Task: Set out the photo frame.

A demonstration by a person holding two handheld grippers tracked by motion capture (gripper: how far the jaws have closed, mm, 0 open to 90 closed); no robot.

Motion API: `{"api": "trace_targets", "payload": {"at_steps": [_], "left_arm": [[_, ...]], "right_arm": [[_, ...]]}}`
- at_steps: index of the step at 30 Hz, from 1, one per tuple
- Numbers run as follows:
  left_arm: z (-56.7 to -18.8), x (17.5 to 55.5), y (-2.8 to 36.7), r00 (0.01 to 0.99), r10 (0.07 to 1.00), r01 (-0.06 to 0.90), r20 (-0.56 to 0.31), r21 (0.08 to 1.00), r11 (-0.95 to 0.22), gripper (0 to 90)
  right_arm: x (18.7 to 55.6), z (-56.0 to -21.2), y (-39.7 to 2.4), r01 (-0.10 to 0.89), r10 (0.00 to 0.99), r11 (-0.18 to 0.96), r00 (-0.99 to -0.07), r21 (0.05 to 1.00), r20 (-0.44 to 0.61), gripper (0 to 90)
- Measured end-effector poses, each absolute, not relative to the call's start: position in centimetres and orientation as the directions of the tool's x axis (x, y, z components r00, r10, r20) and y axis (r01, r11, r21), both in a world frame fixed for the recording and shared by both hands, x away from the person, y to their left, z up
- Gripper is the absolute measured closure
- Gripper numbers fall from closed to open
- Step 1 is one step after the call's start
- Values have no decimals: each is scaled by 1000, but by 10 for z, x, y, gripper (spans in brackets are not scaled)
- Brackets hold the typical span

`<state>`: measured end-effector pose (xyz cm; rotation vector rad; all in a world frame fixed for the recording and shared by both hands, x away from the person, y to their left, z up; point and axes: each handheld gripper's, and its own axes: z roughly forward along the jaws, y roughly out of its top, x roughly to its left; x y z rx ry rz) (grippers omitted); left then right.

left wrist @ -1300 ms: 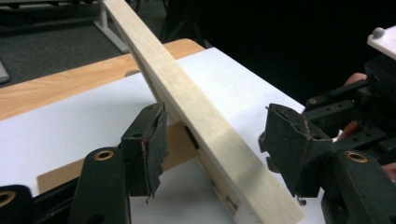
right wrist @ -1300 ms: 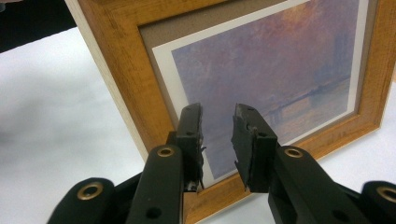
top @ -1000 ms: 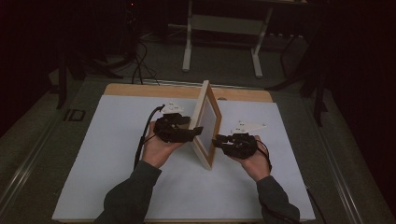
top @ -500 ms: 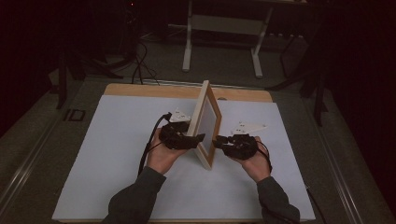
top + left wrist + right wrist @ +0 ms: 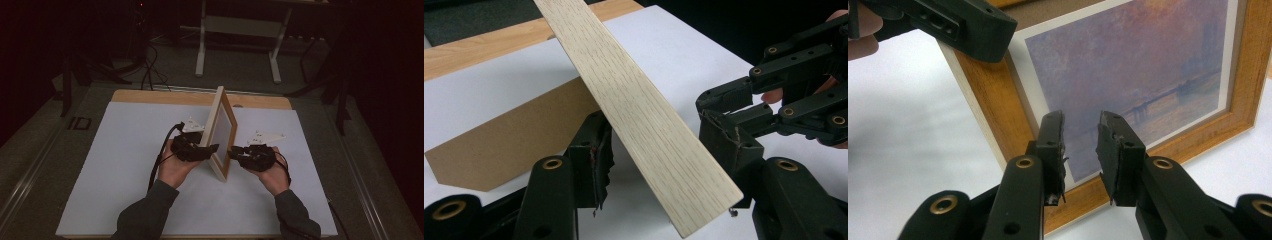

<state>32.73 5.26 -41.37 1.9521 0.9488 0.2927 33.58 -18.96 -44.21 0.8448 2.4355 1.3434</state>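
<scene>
A wooden picture frame (image 5: 223, 131) stands on edge on the white table sheet (image 5: 125, 150), running away from me. My left gripper (image 5: 212, 150) is at its brown back side. In the left gripper view the frame's pale edge (image 5: 634, 100) runs between the jaws of my left gripper (image 5: 656, 140). These jaws have just been closing and a thin gap remains at the right pad (image 5: 724, 140). My right gripper (image 5: 234, 154) faces the picture side. Its jaws (image 5: 1080, 135) stand narrowly apart with nothing between them, tips at the print (image 5: 1128, 65).
A wooden strip (image 5: 150, 96) borders the sheet's far edge. Beyond the table stand white metal legs (image 5: 201, 55) and floor cables (image 5: 147, 70). The frame's brown back board (image 5: 514, 135) slants to the left of the left jaws.
My left gripper has slid a little toward me along the frame's back and its jaws have narrowed around the frame's edge. The right gripper and the frame have stayed put.
</scene>
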Motion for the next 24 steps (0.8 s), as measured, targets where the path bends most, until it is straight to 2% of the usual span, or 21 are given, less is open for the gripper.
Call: {"api": "trace_targets", "payload": {"at_steps": [8,24], "left_arm": [[-413,327,53,668,726,506,-164,815,-282,500],[-415,331,72,630,751,529,-197,817,-229,602]], "right_arm": [[336,-441,-191,373,591,409,-804,832,70,720],[337,-441,-190,374,591,403,-803,835,75,717]]}}
